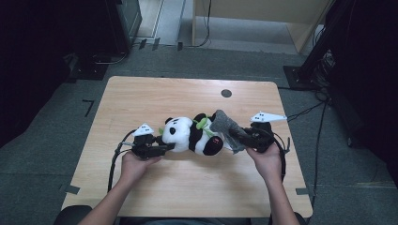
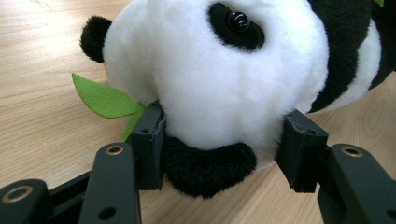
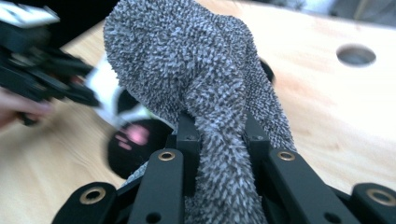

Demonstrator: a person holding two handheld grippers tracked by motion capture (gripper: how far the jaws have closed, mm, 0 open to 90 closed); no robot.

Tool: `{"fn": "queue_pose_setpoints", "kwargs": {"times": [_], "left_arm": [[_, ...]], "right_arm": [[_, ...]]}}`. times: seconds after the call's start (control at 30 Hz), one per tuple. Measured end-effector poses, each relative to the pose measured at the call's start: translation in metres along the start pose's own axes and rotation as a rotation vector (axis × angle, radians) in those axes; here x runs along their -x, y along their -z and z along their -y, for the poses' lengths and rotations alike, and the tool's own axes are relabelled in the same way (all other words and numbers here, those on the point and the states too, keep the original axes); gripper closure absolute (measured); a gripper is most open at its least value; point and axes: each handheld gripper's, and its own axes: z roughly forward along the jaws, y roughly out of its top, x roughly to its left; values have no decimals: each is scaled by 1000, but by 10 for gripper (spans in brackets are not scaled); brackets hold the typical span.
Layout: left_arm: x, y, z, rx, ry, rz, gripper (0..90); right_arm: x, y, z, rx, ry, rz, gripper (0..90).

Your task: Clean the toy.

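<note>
Plush panda (image 1: 192, 133) lies on its side at mid-bench (image 1: 141, 93), head toward the left gripper (image 1: 164, 147), whose jaws stand part-open, pressed on either side of the muzzle; right gripper (image 1: 237, 136) jaws nearly closed, pinching a grey cloth (image 1: 223, 123) over the panda's rear; judged step: wiping the toy while it is steadied; next move calls for drawing the cloth along the fur.
</note>
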Motion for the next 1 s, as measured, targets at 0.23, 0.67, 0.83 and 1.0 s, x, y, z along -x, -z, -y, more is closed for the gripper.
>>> {"fn": "queue_pose_setpoints", "kwargs": {"times": [0.23,0.67,0.83,1.0], "left_arm": [[0,0,0,-1,7,1,432],[4,0,-3,-28,-24,-20,432],[3,1,-4,-31,-23,-14,432],[4,2,-4,-42,-21,-7,431]], "right_arm": [[-31,-11,-7,-27,84,-80,751],[-11,-25,6,-97,48,-18,765],[-17,-10,-11,14,59,-15,768],[-55,-26,-30,39,122,-85,760]]}}
